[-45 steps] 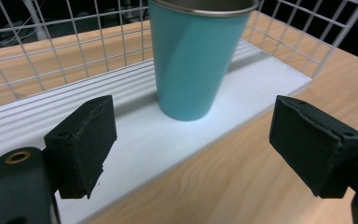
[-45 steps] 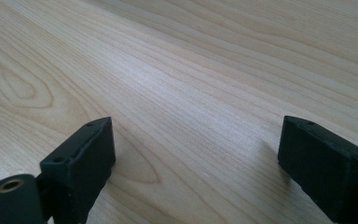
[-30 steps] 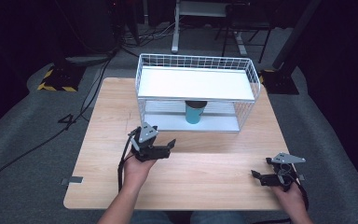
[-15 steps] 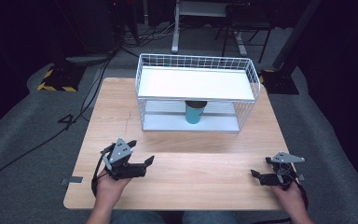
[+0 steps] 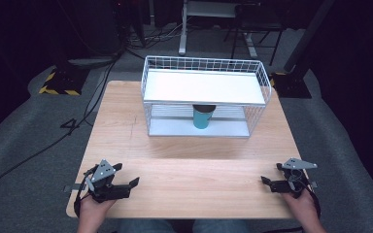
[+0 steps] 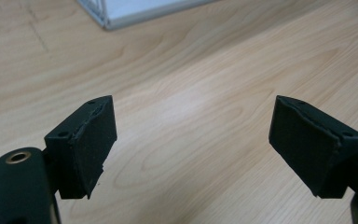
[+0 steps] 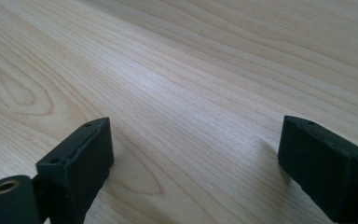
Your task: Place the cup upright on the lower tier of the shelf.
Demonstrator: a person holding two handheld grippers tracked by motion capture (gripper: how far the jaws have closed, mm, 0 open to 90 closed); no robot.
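Observation:
A teal cup (image 5: pixel 203 117) with a dark rim stands on the lower level of a white wire shelf rack (image 5: pixel 204 86) at the far middle of the wooden table (image 5: pixel 189 160). My left gripper (image 5: pixel 126 182) rests near the table's front left corner, open, with only bare wood between its jaws (image 6: pixel 193 144). At the front right corner my right gripper (image 5: pixel 268 182) sits low over the wood, also open and holding nothing (image 7: pixel 193 154). Both are far from the cup.
The rack's corner (image 6: pixel 121 11) shows at the top of the left gripper view. Beyond the table lie grey floor mats, cables (image 5: pixel 77 121), a yellow-black striped base (image 5: pixel 58 82) and stand legs (image 5: pixel 213 29).
My left gripper has drawn back from the table's middle, near the rack, to the front left corner. The right gripper has stayed in place.

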